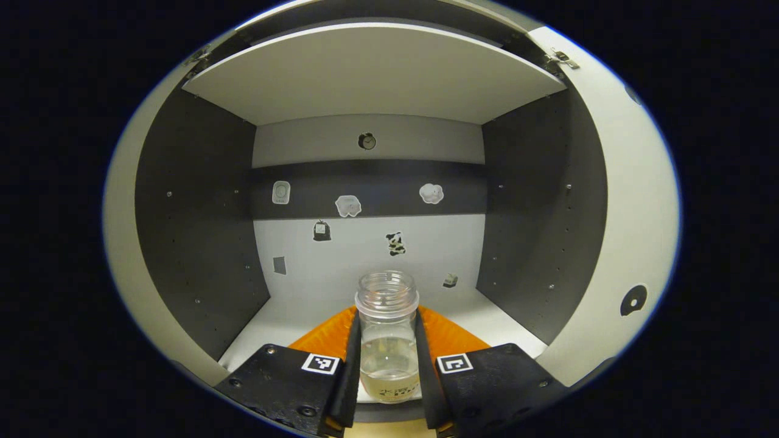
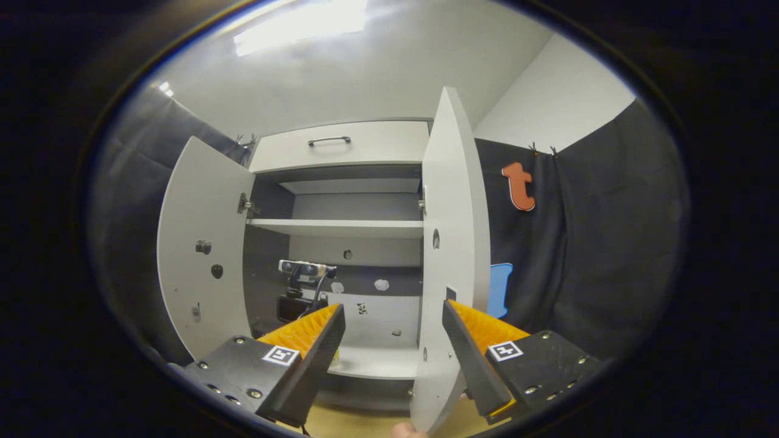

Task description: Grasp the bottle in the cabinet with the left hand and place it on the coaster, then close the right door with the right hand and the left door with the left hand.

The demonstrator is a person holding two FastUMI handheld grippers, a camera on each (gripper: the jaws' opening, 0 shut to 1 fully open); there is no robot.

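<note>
Inside cabinet (image 1: 195, 243), left gripper (image 1: 387, 340) clamps label-blurred bottle (image 1: 387, 340); right gripper (image 2: 392, 331) gapes.

Left tool (image 1: 387, 340) level, reaching forward into the cabinet; both fingers (image 1: 349, 359) pressed flat against the sides of a clear glass bottle (image 1: 387, 334), upright between them. Right tool (image 2: 392, 350) held back, level, fingers (image 2: 316, 359) spread wide apart, gripping nothing.

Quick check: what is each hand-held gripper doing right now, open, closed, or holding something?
Left hand-held gripper: closed on the bottle inside the cabinet.
Right hand-held gripper: open, holding nothing, by the right door.
</note>
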